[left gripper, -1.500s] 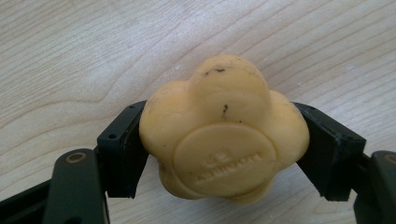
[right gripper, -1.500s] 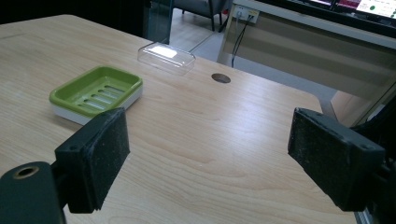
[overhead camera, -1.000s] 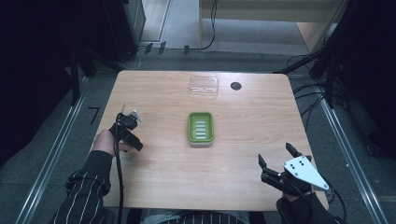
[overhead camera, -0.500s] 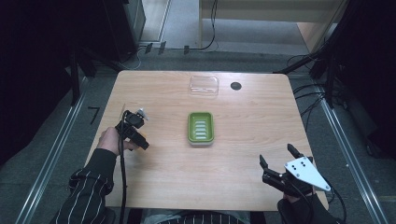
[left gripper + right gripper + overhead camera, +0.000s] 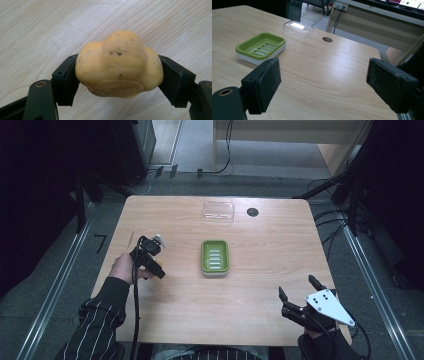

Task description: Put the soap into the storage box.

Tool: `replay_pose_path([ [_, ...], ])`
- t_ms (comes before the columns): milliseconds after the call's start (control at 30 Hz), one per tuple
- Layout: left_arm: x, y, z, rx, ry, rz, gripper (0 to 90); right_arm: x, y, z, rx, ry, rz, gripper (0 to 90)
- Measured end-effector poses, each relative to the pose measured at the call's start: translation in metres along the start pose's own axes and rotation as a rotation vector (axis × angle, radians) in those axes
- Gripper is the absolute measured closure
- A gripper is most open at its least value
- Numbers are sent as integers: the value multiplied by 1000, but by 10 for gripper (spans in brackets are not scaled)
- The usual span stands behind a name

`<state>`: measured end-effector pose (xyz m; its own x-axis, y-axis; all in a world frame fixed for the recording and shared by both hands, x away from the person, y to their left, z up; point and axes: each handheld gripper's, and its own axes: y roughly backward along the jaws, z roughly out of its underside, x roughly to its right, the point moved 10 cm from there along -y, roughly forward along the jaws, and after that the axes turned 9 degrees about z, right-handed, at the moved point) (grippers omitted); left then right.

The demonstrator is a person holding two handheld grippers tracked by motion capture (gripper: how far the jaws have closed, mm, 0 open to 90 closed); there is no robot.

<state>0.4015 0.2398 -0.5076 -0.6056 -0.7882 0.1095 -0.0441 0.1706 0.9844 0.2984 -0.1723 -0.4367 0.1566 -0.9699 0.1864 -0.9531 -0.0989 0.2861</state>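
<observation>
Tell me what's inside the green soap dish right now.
Nothing lies in the green soap dish; its ridged, slotted floor is bare. Whatever sits under the slots is hidden. The yellow soap is clamped in the left gripper above the table.

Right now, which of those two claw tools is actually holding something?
The left gripper: its jaws are closed on a smudged yellow soap bar. The right gripper is spread open and empty, above bare table.

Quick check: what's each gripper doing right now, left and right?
Left gripper: shut on the yellow soap bar.
Right gripper: open, fingers spread wide, holding nothing.
</observation>
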Motion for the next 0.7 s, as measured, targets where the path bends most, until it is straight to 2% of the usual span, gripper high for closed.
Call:
replay_pose_path([
  [333,11,4,-15,18,-36,21,259,4,3,2,-2,1,16,130],
  [700,23,5,-32,13,-78,30,259,10,5,5,-6,-4,30,130],
])
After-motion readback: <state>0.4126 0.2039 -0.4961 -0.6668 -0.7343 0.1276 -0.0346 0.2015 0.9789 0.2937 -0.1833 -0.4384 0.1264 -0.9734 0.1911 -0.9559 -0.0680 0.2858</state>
